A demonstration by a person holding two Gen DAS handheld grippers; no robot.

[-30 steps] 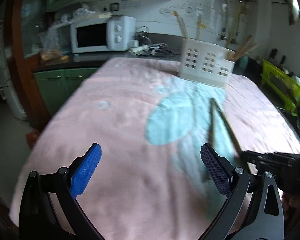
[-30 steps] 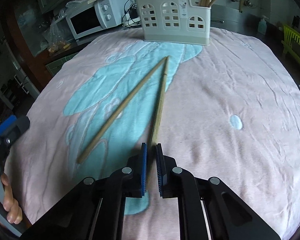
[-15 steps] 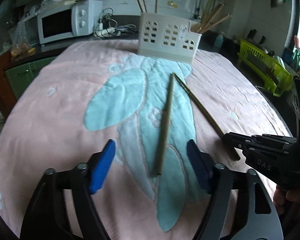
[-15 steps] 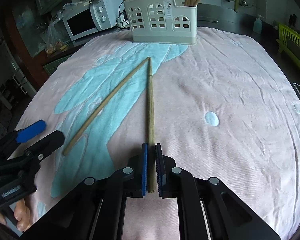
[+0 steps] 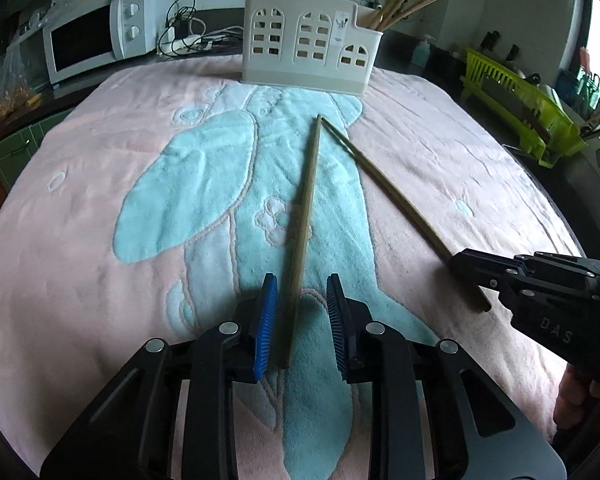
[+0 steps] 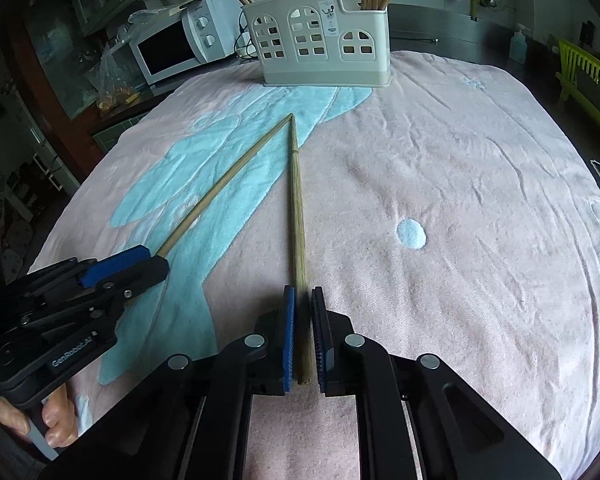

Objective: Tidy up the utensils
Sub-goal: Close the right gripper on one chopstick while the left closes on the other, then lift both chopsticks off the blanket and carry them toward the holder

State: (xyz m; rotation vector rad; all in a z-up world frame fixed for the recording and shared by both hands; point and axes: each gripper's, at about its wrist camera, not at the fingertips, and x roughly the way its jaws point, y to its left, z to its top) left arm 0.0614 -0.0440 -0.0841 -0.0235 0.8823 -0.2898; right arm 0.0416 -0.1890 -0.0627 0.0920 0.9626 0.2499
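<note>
**Two claws, two chopsticks on a kitchen table**

Kitchen counters ring a table (image 5: pixel 440 148) draped in a pink towel (image 6: pixel 460 200) with a pale blue figure woven into it. Two long wooden chopsticks lie on the towel in a narrow V, their far tips almost touching ahead of both claws.

Seen from its own camera, the left claw (image 5: pixel 300 316) sits low over the towel with its jaws parted; the left chopstick (image 5: pixel 304 208) runs between the blue pads (image 5: pixel 265 320), a gap showing on either side of it, and its near end lies just inside the jaws. From the right wrist camera the same claw (image 6: pixel 140 266) appears at the left, its fingers covering that chopstick's (image 6: pixel 220 184) near end.

The right claw (image 6: pixel 302 332) has its jaws drawn close around the thick end of the right chopstick (image 6: pixel 296 216), the pads (image 6: pixel 288 336) flanking the wood closely; whether they press on it cannot be told. The stick lies flat on the towel, pointing straight ahead of the claw. In the left wrist view this claw (image 5: pixel 460 264) enters from the right, covering part of its chopstick (image 5: pixel 384 184), whose near end pokes out behind the fingers.

Beyond the meeting tips, at the far edge of the table, stands a cream utensil holder (image 5: pixel 308 48) with arched cut-outs, more chopsticks upright in its compartments. A white microwave (image 5: pixel 88 46) sits on the counter to the far left of the claws, a lime-green dish rack (image 5: pixel 520 108) to the far right.
</note>
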